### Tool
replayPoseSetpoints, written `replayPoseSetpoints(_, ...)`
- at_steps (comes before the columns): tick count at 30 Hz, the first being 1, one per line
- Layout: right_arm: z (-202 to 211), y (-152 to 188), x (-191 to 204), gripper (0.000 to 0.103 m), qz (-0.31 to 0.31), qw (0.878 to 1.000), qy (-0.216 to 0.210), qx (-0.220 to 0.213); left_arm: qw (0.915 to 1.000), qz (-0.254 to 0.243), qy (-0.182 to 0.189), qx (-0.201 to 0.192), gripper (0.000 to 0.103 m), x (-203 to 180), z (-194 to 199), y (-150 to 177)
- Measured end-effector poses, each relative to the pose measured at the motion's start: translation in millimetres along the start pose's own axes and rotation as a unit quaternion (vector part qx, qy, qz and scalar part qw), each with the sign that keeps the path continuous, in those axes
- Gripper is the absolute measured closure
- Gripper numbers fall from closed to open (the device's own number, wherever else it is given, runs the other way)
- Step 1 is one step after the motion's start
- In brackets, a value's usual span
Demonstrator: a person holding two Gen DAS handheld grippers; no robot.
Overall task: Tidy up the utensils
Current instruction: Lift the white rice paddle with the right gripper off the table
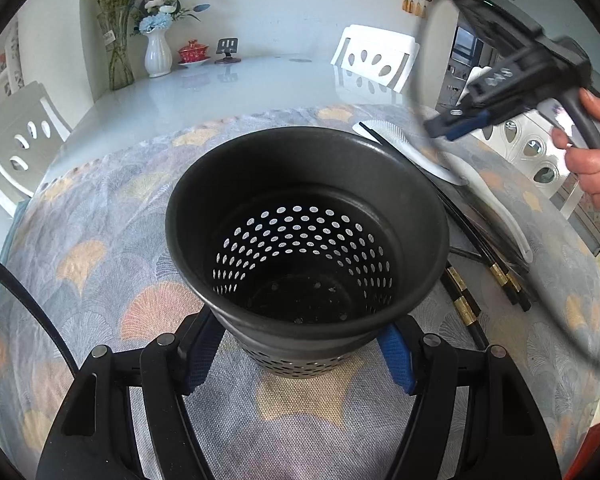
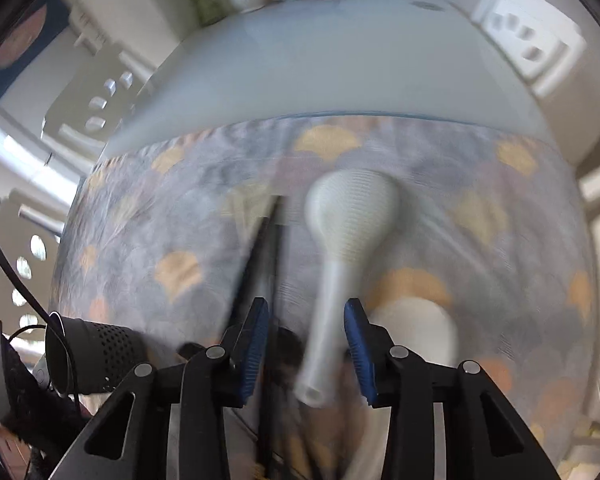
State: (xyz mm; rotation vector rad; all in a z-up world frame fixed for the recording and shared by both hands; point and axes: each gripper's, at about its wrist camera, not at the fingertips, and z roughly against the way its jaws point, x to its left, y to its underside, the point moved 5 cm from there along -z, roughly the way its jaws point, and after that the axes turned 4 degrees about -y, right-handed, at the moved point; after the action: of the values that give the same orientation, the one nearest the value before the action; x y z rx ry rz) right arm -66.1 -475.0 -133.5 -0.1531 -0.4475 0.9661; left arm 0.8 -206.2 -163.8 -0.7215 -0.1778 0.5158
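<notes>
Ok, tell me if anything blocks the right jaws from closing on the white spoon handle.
Nothing visible does. The white spoon has its handle lying between the open right gripper jaws, with clear gaps on both sides. The black chopsticks lie just left of it, near the left jaw.

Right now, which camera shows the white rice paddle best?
The right wrist view: the rice paddle lies whole, though blurred, its handle between the open fingers. The left wrist view shows it sharper, partly hidden.

Left wrist view: close above the black holder (image 1: pixel 306 232), facing across the table.
Right wrist view: steeply down, near the white spoon (image 2: pixel 340 248).
Shared: patterned cloth (image 1: pixel 100 240), spoon, holder.
</notes>
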Motion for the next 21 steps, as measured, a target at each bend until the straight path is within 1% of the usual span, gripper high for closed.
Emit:
replayPoseSetpoints(4,12,9,-45,0.066,-0.062,0.998,0.03,0.0,1.0,-0.001,0.001,0.001,0.035,0,0,1)
replayPoseSetpoints(5,11,11,-50,0.066,-0.068,0.997,0.033,0.002,1.0,-0.002,0.0,0.002,0.035,0,0,1)
replayPoseSetpoints(8,0,24,-62,0.066,-0.092,0.995,0.022,0.034,1.0,-0.003,-0.001,0.005,0.035,-1,-1,0)
replayPoseSetpoints(10,-15,33,-65,0.066,-0.109,0.992,0.011,0.061,1.0,-0.003,-0.001,0.005,0.035,-1,-1,0)
replayPoseSetpoints(12,-21,36,-68,0.066,-0.115,0.991,0.008,0.062,1.0,-0.003,-0.001,0.008,0.035,-1,-2,0)
replayPoseSetpoints(13,-21,35,-69,0.066,-0.112,0.992,0.008,0.053,1.0,-0.003,-0.001,0.008,0.035,-1,-3,0)
replayPoseSetpoints(14,-22,34,-68,0.063,-0.109,0.993,0.008,0.049,1.0,-0.004,-0.002,0.009,0.035,-2,-3,-1)
replayPoseSetpoints(15,-24,33,-66,0.058,-0.105,0.993,0.008,0.047,1.0,-0.004,-0.002,0.009,0.035,-2,-3,-1)
replayPoseSetpoints(16,-26,33,-62,0.056,-0.099,0.994,0.015,0.046,0.9999,-0.004,-0.002,0.009,0.035,-2,-3,-1)
replayPoseSetpoints(17,-28,32,-58,0.051,-0.087,0.995,0.029,0.046,0.9999,-0.004,-0.002,0.01,0.035,-2,-4,-1)
replayPoseSetpoints(18,-31,33,-52,0.05,-0.067,0.995,0.051,0.048,0.9999,-0.004,-0.002,0.01,0.035,-2,-4,-1)
replayPoseSetpoints(19,-34,34,-44,0.05,-0.035,0.995,0.082,0.049,0.9999,-0.004,-0.002,0.011,0.035,-2,-4,-1)
replayPoseSetpoints(20,-34,33,-39,0.051,-0.021,0.994,0.094,0.044,0.9999,-0.005,-0.003,0.011,0.035,-3,-5,-1)
replayPoseSetpoints(21,-34,34,-34,0.056,-0.013,0.995,0.094,0.038,0.9999,-0.005,-0.004,0.012,0.035,-3,-5,-1)
